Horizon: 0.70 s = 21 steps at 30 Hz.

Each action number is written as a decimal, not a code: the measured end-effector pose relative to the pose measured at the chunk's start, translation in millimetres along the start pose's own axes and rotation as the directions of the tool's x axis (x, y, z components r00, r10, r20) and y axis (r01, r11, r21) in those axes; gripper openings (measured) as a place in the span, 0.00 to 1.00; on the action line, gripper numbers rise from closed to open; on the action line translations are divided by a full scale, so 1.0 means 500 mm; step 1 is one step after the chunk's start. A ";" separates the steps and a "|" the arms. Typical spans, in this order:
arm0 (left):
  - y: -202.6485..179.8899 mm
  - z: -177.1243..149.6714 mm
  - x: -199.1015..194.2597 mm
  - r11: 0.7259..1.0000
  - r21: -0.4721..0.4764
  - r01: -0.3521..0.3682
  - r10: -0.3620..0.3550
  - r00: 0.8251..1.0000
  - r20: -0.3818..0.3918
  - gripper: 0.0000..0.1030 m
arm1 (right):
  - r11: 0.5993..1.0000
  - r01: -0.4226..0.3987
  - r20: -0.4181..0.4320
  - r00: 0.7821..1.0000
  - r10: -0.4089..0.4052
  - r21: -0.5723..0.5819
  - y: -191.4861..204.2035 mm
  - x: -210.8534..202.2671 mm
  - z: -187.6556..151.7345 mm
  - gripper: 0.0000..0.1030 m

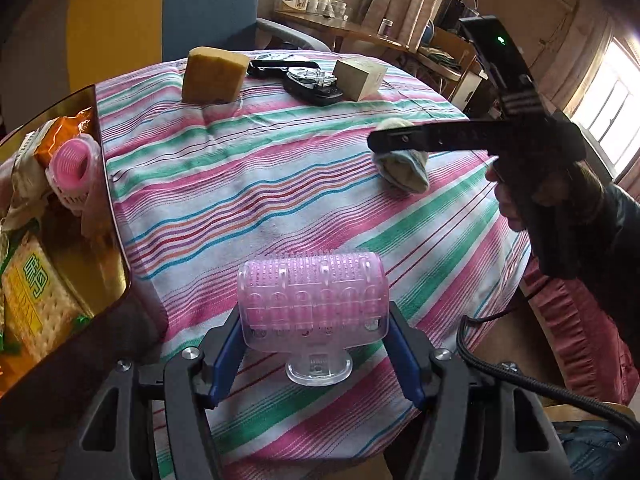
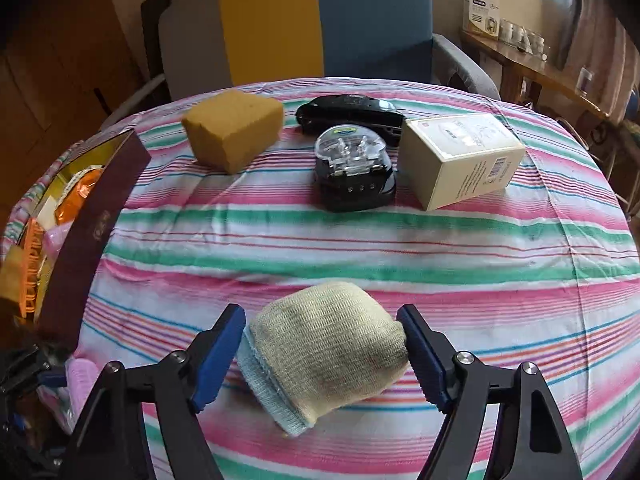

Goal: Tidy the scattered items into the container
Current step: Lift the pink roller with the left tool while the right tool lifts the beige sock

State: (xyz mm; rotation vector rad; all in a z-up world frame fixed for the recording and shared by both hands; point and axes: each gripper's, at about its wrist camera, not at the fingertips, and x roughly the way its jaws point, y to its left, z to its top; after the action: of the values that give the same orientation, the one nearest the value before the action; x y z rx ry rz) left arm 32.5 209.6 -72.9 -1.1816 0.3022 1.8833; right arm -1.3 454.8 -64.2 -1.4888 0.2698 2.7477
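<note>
gripping a pink hair roller [image 1: 313, 296] in its jaws, the left gripper [image 1: 314, 354] sits over the striped cloth [image 1: 248, 184] on the bench; container [image 1: 110, 216] at left w/ snack packs and another roller inside. sponge [image 1: 214, 76], charger [image 1: 314, 82], box [image 1: 360, 78] at far edge; chair, shelves, window behind.

right wrist view: right gripper [image 2: 322, 356], jaws spread, not clamped, straddles a rolled sock [image 2: 324, 350] on the cloth; container far left.

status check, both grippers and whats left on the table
Left gripper shut on pink hair roller. Right gripper open around rolled sock. Container to the left; path clear.
</note>
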 end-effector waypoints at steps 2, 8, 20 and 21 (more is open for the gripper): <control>0.004 -0.010 -0.006 1.000 -0.018 0.002 -0.001 1.000 0.012 0.64 | 1.000 -0.021 0.008 1.000 0.021 0.008 0.005 -0.022 -0.032 0.76; 0.020 -0.034 -0.024 0.998 -0.059 -0.012 0.013 1.000 0.026 0.64 | 0.998 -0.053 0.055 0.997 0.051 0.044 0.039 -0.076 -0.119 0.77; 0.043 -0.058 -0.040 0.994 -0.113 0.016 -0.012 0.999 0.038 0.64 | 0.999 -0.013 0.094 0.995 0.017 -0.049 0.078 -0.112 -0.157 0.88; 0.043 -0.057 -0.039 0.993 -0.113 0.017 -0.013 0.999 0.039 0.64 | 0.998 -0.009 0.087 0.996 0.015 -0.069 0.078 -0.111 -0.154 0.88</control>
State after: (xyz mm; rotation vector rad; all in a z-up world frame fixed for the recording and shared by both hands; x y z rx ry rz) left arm 36.7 169.1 -76.8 -1.2183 0.1665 1.9286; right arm 89.9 408.8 -53.3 -1.3810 0.1865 2.8499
